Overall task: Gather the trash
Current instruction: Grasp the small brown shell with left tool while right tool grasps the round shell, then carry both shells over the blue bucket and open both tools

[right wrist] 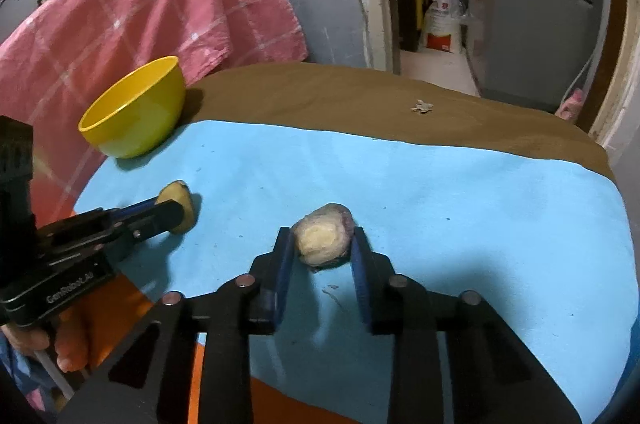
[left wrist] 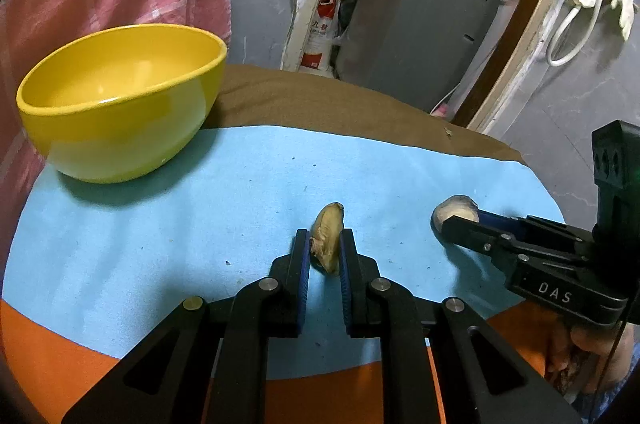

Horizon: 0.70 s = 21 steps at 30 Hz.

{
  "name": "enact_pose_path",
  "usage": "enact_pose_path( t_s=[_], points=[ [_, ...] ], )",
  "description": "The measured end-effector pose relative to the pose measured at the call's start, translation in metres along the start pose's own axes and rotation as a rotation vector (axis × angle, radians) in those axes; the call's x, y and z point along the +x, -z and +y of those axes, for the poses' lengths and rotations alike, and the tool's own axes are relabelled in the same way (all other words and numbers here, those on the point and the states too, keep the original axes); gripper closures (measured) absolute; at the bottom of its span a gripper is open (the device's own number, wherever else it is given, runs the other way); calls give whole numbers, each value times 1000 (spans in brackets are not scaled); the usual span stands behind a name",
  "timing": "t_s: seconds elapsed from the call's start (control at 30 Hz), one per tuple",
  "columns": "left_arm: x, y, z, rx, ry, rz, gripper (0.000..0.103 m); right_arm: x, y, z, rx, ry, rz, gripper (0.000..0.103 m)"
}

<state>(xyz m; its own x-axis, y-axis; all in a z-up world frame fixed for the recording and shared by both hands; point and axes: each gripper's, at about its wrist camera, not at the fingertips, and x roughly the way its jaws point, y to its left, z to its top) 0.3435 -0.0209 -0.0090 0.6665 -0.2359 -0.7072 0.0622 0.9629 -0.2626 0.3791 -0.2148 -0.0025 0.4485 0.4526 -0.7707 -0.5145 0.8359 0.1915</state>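
A brownish peel scrap [left wrist: 327,240] lies on the blue cloth [left wrist: 200,224]. My left gripper [left wrist: 325,244] is shut on it, both pads touching its sides; it also shows in the right wrist view [right wrist: 180,204]. A pale round food scrap [right wrist: 322,235] lies on the blue cloth [right wrist: 480,224]. My right gripper [right wrist: 322,244] straddles it; the left pad touches it, while a small gap shows at the right pad. That scrap also shows in the left wrist view [left wrist: 456,212]. A yellow bowl [left wrist: 120,100] stands empty at the far left, also seen in the right wrist view [right wrist: 136,108].
A brown cloth [right wrist: 360,96] covers the table's far part, with a small pale crumb [right wrist: 422,106] on it. An orange mat [left wrist: 48,356] lies under the blue cloth's near edge. A pink checked cloth [right wrist: 140,4] hangs behind the bowl.
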Motion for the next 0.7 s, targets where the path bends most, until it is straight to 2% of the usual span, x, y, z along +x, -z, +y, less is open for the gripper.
enact_pose_path(
  t_s=[0.2,0.37,0.53,0.7],
  points=[
    [-11,3,-7,24,24,-44,94,-19,2,-4,29,-10,-93,78],
    [-33,2,-36,80,64,-159,94,-64,14,-10,76,11,-316,78],
    [-61,4,-76,145,129,-284,94,-117,38,-14,60,134,-521,78],
    [-78,7,-117,202,200,-357,94,-170,68,-17,25,258,-710,78]
  ],
)
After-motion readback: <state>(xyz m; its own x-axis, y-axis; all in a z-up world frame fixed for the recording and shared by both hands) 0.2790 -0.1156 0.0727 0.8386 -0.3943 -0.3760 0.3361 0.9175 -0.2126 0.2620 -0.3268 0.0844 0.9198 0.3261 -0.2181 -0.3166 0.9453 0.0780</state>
